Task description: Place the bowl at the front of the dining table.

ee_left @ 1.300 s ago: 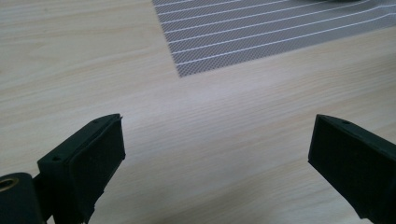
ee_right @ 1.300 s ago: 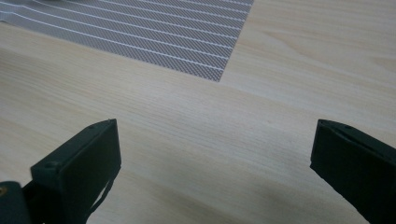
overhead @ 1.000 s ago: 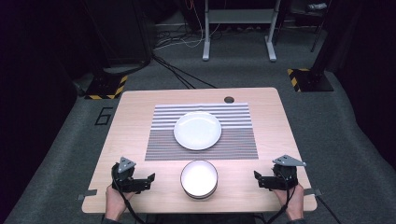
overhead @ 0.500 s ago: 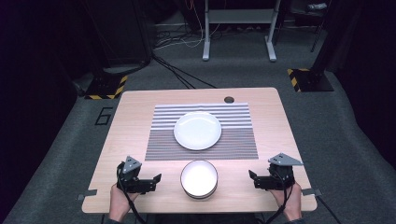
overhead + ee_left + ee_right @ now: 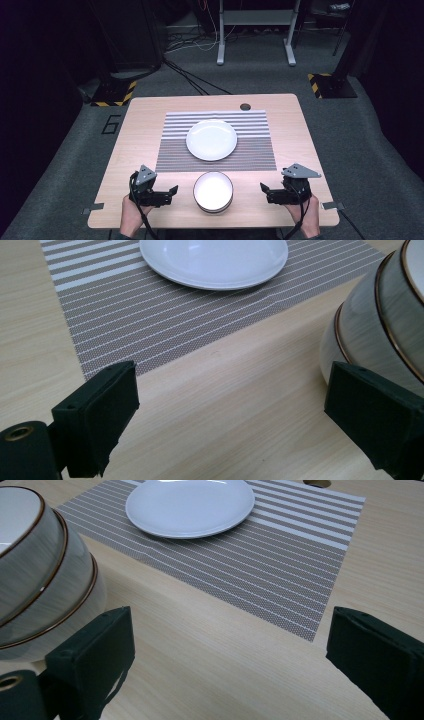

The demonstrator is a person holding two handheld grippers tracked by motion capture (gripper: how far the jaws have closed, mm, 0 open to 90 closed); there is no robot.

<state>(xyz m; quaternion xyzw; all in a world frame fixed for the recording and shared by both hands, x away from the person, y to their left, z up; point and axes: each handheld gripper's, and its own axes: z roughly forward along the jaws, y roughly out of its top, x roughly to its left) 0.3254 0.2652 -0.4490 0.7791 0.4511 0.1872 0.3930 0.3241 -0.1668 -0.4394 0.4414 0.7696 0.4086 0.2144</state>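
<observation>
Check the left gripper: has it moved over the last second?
Yes. The left gripper has slid rightward along the table's near edge, closing on the stacked bowls, which stayed put.

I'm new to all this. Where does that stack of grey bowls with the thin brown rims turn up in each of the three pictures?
High view: the stack of grey bowls with thin brown rims sits at the table's near edge, between the two grippers.
Left gripper view: at the right edge, cropped.
Right gripper view: at the left edge, cropped.
Shared landmark: the round white plate on the striped grey placemat, beyond the bowls.
</observation>
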